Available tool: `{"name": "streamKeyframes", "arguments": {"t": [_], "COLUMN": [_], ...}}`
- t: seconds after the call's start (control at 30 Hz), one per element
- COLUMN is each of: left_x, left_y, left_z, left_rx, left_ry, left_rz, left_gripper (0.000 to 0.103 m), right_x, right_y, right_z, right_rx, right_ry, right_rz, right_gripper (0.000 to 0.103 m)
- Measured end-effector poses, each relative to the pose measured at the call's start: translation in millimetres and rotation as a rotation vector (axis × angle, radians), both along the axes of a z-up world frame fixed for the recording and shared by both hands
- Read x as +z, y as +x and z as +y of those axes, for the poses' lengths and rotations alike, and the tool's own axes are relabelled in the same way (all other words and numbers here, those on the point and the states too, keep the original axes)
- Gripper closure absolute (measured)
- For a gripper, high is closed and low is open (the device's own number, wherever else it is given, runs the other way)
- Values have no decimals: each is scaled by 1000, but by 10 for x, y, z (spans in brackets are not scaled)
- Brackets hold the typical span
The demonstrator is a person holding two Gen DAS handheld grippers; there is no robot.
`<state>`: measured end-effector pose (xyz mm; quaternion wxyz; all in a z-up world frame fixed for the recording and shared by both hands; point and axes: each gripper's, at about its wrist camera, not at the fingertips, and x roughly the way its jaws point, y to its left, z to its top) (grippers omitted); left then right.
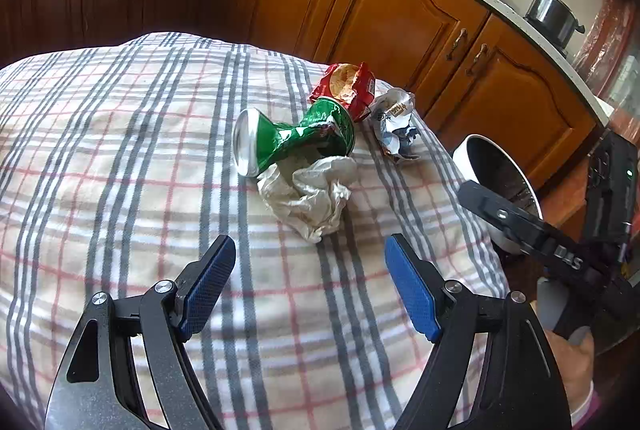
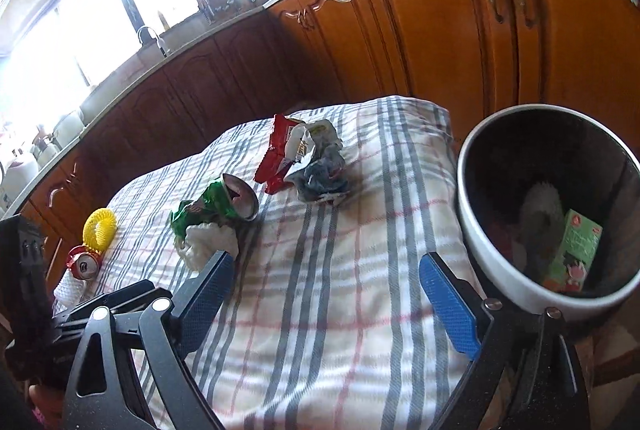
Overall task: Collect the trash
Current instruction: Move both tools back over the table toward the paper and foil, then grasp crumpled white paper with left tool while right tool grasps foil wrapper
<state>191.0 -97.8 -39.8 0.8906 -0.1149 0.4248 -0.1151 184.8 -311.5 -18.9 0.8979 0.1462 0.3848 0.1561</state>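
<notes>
Four pieces of trash, a crushed green can (image 1: pixel 294 140), white paper wad (image 1: pixel 310 196), red wrapper (image 1: pixel 348 86) and crumpled bag (image 1: pixel 394 124), lie on the checked worktop (image 1: pixel 120 150). Your left tongs (image 1: pixel 310 290) and right tongs (image 2: pixel 326 306) hover spread wide, holding nothing, near the bin (image 2: pixel 480 230).

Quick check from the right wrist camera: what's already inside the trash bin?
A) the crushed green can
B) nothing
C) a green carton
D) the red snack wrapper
C: a green carton lies inside the trash bin, while the can and wrapper are on the cloth.
</notes>
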Motion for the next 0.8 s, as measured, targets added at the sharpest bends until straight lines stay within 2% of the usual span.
{"name": "streamKeyframes", "arguments": {"t": [0.07,0.2,0.3,0.37,0.43,0.5,0.53,0.57,0.63,0.8], "left_x": [-13,-92,-187,-250,-274,-264,-256,-246,-229,-116], "left_y": [68,213,349,435,480,498,500,496,484,391], "left_z": [-41,-88,-103,-93,-74,-55,-43,-34,-9,61], "left_rx": [2,11,16,15,19,17,13,10,9,10], "left_ry": [10,27,33,15,2,-12,-19,-22,-29,-37], "left_rz": [4,18,46,71,73,66,61,56,47,16], "left_gripper": [24,25,37,50,52,60,63,65,68,70], "right_x": [-25,-82,-110,-136,-183,-236,-253,-262,-240,-137], "right_y": [149,439,653,771,891,978,980,966,898,581], "right_z": [52,133,173,189,228,254,261,259,233,102], "right_rx": [15,39,53,57,66,85,88,84,84,78], "right_ry": [-21,-31,-22,-28,-27,-14,-13,-20,-2,34], "right_rz": [17,42,48,53,69,88,91,91,80,62], "right_gripper": [22,25,26,26,28,40,58,63,70,73]}}
